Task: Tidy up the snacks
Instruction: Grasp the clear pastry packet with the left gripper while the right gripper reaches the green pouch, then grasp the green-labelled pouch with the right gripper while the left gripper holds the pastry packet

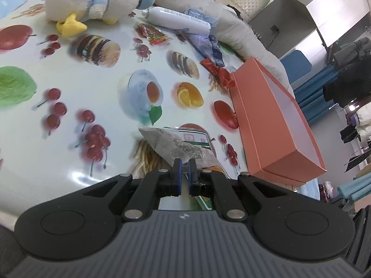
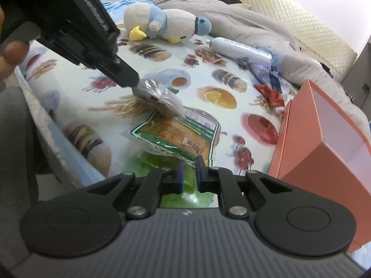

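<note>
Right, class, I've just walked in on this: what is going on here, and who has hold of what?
A person works two handheld grippers over a food-print tablecloth. The left gripper is shut on a clear grey snack packet. The right gripper is shut on the edge of a green snack bag. An open orange box waits at the right, with nothing visible inside. A red wrapper lies beside it.

Glossy plastic snack packet [image 2: 176, 136]; matt cardboard box [image 1: 273, 125].
</note>
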{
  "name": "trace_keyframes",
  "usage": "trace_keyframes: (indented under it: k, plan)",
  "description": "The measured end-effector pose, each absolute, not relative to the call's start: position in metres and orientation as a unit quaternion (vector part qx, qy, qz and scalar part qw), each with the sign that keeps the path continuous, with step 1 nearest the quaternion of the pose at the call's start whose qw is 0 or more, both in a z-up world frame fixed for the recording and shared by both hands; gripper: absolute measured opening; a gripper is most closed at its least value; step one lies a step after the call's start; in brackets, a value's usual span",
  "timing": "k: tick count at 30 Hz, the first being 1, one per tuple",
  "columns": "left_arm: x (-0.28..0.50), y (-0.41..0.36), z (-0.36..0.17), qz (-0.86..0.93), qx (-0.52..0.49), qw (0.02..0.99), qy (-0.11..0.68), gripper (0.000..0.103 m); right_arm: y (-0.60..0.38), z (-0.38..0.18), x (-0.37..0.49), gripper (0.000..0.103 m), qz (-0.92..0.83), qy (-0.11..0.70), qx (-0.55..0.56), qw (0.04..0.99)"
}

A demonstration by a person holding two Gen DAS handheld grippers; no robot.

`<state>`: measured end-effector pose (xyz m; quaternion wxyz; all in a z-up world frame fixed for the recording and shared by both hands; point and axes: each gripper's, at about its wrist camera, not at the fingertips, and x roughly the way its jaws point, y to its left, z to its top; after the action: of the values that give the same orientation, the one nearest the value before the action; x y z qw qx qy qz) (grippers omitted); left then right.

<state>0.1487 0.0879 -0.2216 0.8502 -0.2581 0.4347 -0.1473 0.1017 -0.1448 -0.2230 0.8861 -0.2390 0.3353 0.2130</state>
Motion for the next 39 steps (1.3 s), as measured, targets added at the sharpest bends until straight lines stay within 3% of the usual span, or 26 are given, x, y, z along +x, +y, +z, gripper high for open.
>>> trace_keyframes:
  k: [7, 9, 11, 15, 18, 20, 22, 23, 24, 26, 29, 39]
  plan:
    - [0.144, 0.093, -0.221, -0.138, -0.231, 0.851, 0.450, 0.006, -0.162, -0.223, 0.095, 0.015, 0.216, 0.367, -0.190, 0.885]
    - [0.143, 0.095, -0.220, -0.128, -0.225, 0.853, 0.454, 0.006, -0.166, -0.222, 0.095, 0.018, 0.217, 0.373, -0.171, 0.886]
    - [0.142, 0.095, -0.220, -0.116, -0.219, 0.854, 0.458, 0.006, -0.170, -0.220, 0.096, 0.030, 0.224, 0.380, -0.146, 0.886]
    - [0.140, 0.088, -0.219, -0.107, -0.195, 0.860, 0.459, 0.006, -0.177, -0.218, 0.100, 0.032, 0.240, 0.396, -0.098, 0.881]
    - [0.140, 0.085, -0.218, -0.099, -0.188, 0.864, 0.457, 0.007, -0.181, -0.216, 0.101, 0.058, 0.232, 0.399, -0.072, 0.884]
    - [0.141, 0.084, -0.219, -0.092, -0.189, 0.864, 0.457, 0.014, -0.186, -0.215, 0.103, 0.086, 0.220, 0.399, -0.045, 0.889]
    - [0.142, 0.084, -0.221, -0.074, -0.191, 0.864, 0.460, 0.038, -0.191, -0.213, 0.105, 0.086, 0.203, 0.399, -0.025, 0.894]
    - [0.143, 0.082, -0.221, -0.056, -0.186, 0.865, 0.463, 0.059, -0.193, -0.213, 0.106, 0.086, 0.199, 0.401, -0.015, 0.894]
    - [0.143, 0.081, -0.222, -0.039, -0.180, 0.867, 0.463, 0.067, -0.196, -0.212, 0.108, 0.086, 0.201, 0.403, -0.003, 0.893]
    - [0.142, 0.082, -0.220, -0.030, -0.185, 0.867, 0.461, 0.068, -0.200, -0.211, 0.112, 0.086, 0.198, 0.405, 0.021, 0.892]
    - [0.139, 0.082, -0.215, -0.029, -0.199, 0.872, 0.447, 0.081, -0.206, -0.212, 0.120, 0.086, 0.189, 0.407, 0.063, 0.891]
    - [0.155, 0.061, -0.225, -0.055, -0.235, 0.863, 0.445, 0.081, -0.181, -0.228, 0.150, 0.086, 0.151, 0.424, 0.066, 0.891]
